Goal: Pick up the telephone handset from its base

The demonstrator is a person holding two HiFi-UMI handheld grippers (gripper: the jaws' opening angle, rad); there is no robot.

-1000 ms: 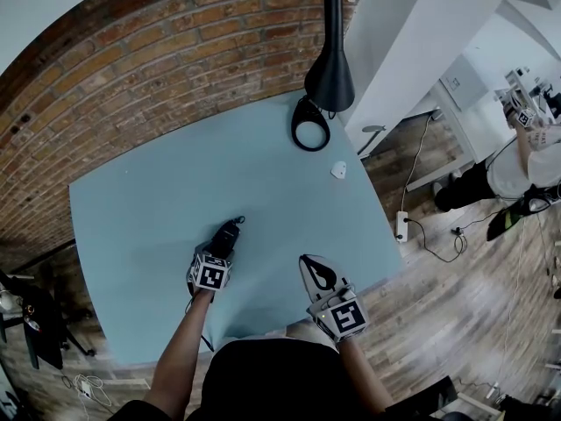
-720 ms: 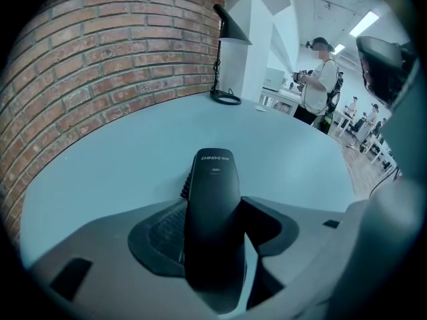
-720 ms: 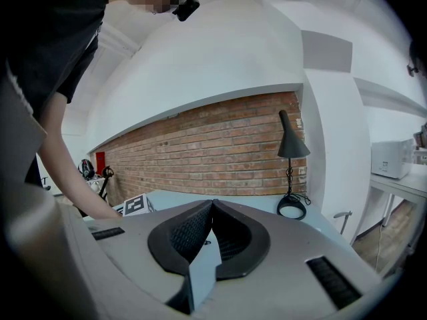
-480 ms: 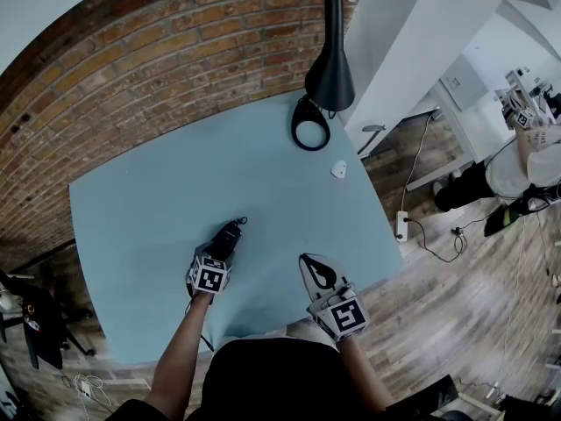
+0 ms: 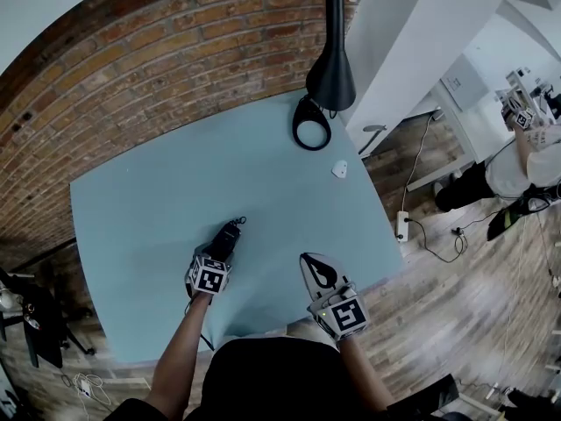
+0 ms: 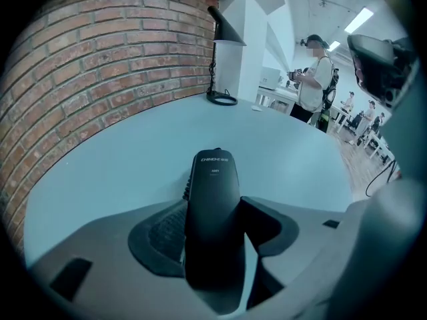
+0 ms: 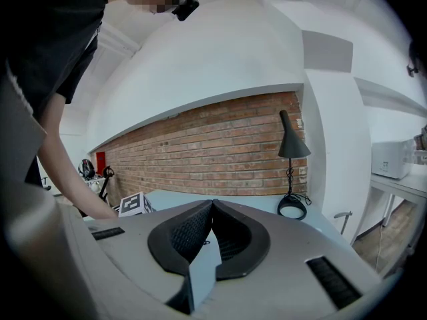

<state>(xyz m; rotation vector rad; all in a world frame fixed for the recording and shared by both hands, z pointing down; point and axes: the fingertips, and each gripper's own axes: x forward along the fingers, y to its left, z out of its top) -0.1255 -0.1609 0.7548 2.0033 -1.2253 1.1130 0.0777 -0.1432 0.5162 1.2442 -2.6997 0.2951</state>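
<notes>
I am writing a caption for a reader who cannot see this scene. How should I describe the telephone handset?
Start at the light blue table beside the brick wall and go toward its near edge. There the left claw is shut on the telephone handset: a slim black bar, unlike the tall black lamp at the far corner.

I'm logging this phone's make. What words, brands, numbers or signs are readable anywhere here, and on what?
"CHINO-E": white print at the top end of the handset, left gripper view.
Marks right after that brand: too blurred to read.
Small line below the brand: too small to read.
Left cube and right cube: square marker patterns only, no words.
Lamp, table: no text visible.
</notes>
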